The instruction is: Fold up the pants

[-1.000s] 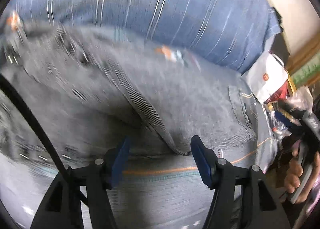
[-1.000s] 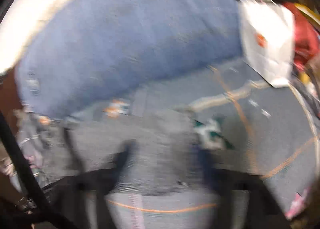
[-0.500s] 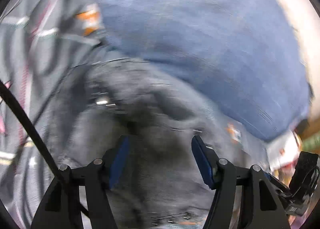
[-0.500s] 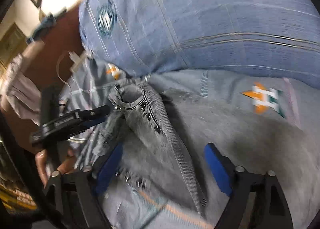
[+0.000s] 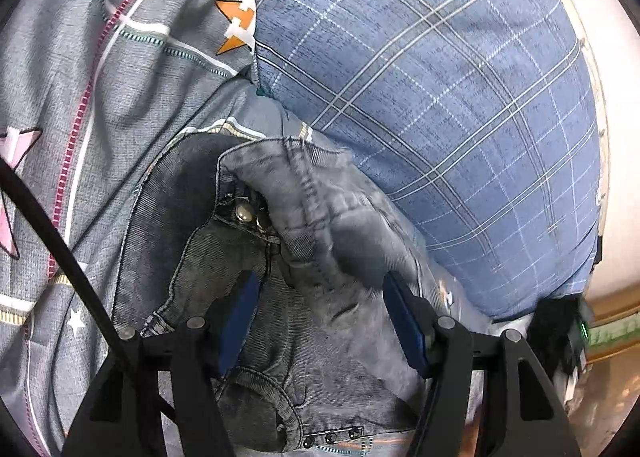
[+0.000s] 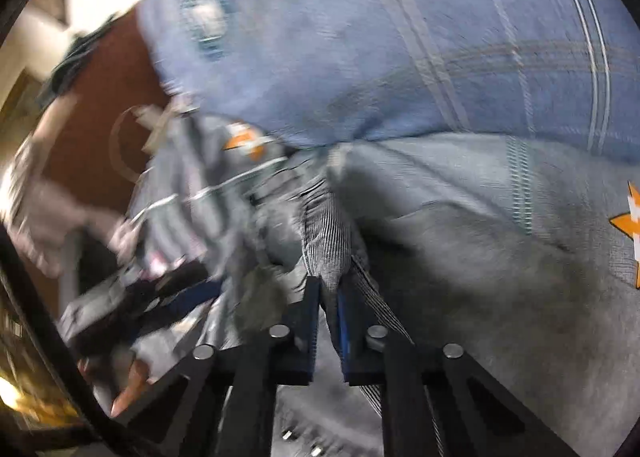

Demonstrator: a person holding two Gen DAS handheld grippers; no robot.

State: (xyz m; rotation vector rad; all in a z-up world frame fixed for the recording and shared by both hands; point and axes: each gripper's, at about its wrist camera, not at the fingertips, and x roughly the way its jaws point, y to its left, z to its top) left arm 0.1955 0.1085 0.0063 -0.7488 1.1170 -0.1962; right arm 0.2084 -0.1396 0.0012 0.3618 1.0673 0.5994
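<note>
The grey denim pants [image 5: 320, 257] lie bunched at the waistband on a bed, on a grey patterned sheet [image 5: 72, 97] with star motifs, hard against a blue checked pillow [image 5: 440, 117] on the far side. In the left wrist view the waistband is turned over, its snap button [image 5: 241, 212] exposed and the fly area rumpled. The left gripper [image 5: 320, 321] hangs over this bunched cloth with its fingers [image 5: 240, 313] well apart; denim lies between them but neither pad presses on it. In the right wrist view, which is blurred, the right gripper [image 6: 329, 309] is closing, its fingers brought almost together and pinching a thin ridge of striped inner fabric of the pants [image 6: 326, 249]. The step in hand appears to be taking hold of the waistband at two places to spread it. To do it well, the right pinch should catch both layers of the band rather than lining alone, and the left gripper should close on the band edge near the button, well apart from the right hold. The band should then be drawn taut and level, clear of the pillow, before any fold is laid.
</note>
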